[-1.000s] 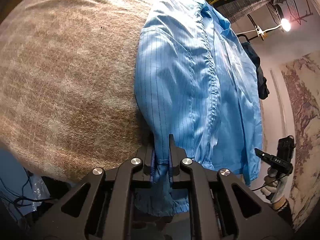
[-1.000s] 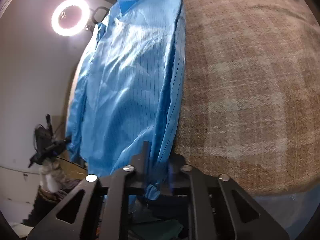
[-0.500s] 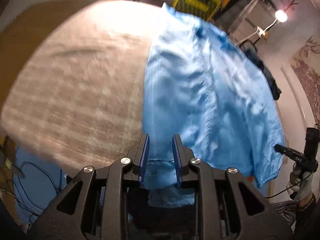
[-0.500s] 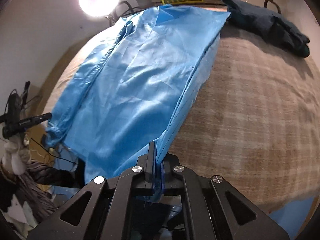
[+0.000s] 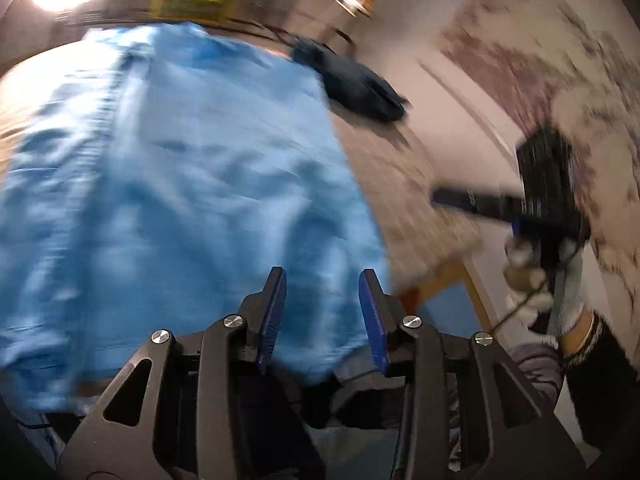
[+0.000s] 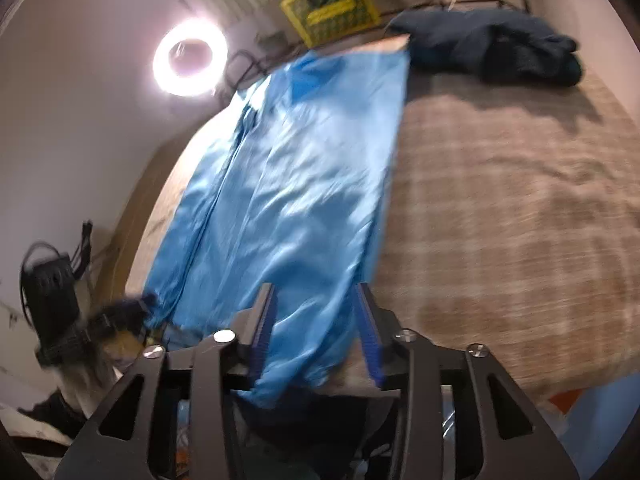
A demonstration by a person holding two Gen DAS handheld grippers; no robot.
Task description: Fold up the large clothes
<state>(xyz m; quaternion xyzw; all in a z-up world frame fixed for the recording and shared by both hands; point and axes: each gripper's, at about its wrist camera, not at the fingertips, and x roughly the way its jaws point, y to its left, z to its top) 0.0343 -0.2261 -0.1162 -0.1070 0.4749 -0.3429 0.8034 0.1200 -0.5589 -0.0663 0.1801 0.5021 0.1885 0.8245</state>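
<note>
A large light-blue garment [image 5: 172,184] lies lengthwise on the brown plaid bed cover [image 6: 500,208], its near hem hanging over the front edge; it also shows in the right wrist view [image 6: 296,184]. My left gripper [image 5: 322,280] is open above the garment's near hem, holding nothing; this view is motion-blurred. My right gripper [image 6: 314,294] is open over the garment's near right edge, with cloth lying loose between the jaws. Each gripper shows in the other's view: the right one [image 5: 452,198] and the left one [image 6: 132,306].
A dark navy garment [image 6: 492,46] lies bunched at the far right corner of the bed, also in the left wrist view [image 5: 356,84]. A yellow crate [image 6: 330,6] and a ring light [image 6: 190,58] stand beyond the bed. The bed cover's right half is bare.
Both grippers have let go of the garment's edges and opened. The garment has dropped flat on the bed. Both grippers have pulled back and swung toward each other.
</note>
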